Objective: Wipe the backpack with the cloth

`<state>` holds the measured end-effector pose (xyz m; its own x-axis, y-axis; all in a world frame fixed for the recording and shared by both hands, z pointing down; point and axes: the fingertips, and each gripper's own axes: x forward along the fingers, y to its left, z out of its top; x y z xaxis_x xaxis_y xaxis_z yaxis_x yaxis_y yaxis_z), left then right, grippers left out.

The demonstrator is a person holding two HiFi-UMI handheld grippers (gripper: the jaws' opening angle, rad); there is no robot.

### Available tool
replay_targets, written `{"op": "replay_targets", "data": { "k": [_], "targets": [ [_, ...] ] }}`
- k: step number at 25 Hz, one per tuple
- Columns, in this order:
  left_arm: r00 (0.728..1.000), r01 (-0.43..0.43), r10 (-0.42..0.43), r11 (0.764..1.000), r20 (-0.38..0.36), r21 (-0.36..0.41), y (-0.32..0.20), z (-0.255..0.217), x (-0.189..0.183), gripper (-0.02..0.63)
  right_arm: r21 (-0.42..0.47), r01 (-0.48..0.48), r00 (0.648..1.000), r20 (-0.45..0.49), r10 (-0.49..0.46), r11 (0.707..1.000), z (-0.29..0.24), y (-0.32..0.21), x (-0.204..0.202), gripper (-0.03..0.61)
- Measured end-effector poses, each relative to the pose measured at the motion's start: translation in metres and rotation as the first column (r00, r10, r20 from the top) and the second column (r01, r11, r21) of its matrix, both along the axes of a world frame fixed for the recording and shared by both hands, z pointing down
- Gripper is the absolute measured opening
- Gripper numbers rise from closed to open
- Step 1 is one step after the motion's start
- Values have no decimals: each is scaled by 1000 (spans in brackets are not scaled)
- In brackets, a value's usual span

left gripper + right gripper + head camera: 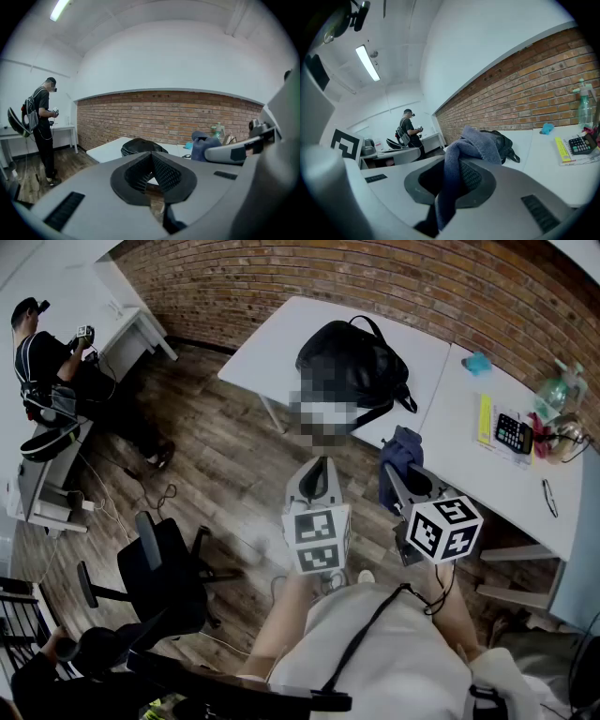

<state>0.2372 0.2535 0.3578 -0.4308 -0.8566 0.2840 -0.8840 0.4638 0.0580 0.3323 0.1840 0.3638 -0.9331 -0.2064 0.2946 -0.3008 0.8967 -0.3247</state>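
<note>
One cloth point(401, 460) (in right gripper point(457, 174)) hangs beside table point(473, 474) edge.

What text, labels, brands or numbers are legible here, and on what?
No readable text anywhere.
Calculator: keys too small to read.
Yellow strip beside it: any print too blurred.
Cubes on left gripper and right gripper: square markers only, no letters.
Cloth in right gripper, backpack: no label visible.

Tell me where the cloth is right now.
Head view, right of centre: the blue cloth is pinched in the right gripper by the white table's near edge, short of the black backpack.
</note>
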Motion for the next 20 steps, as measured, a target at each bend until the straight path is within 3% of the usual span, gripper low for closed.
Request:
{"op": "replay_targets", "data": {
  "k": [15, 20],
  "targets": [
    [1000, -2, 2, 1000, -22, 19, 13, 2, -11, 3, -3, -5, 1000, -9, 5, 1000, 5, 5, -8, 38],
    [998, -32, 30, 999, -55, -21, 28, 14, -21, 3, -23, -35, 999, -16, 35, 999, 9, 5, -14, 38]
  ]
}}
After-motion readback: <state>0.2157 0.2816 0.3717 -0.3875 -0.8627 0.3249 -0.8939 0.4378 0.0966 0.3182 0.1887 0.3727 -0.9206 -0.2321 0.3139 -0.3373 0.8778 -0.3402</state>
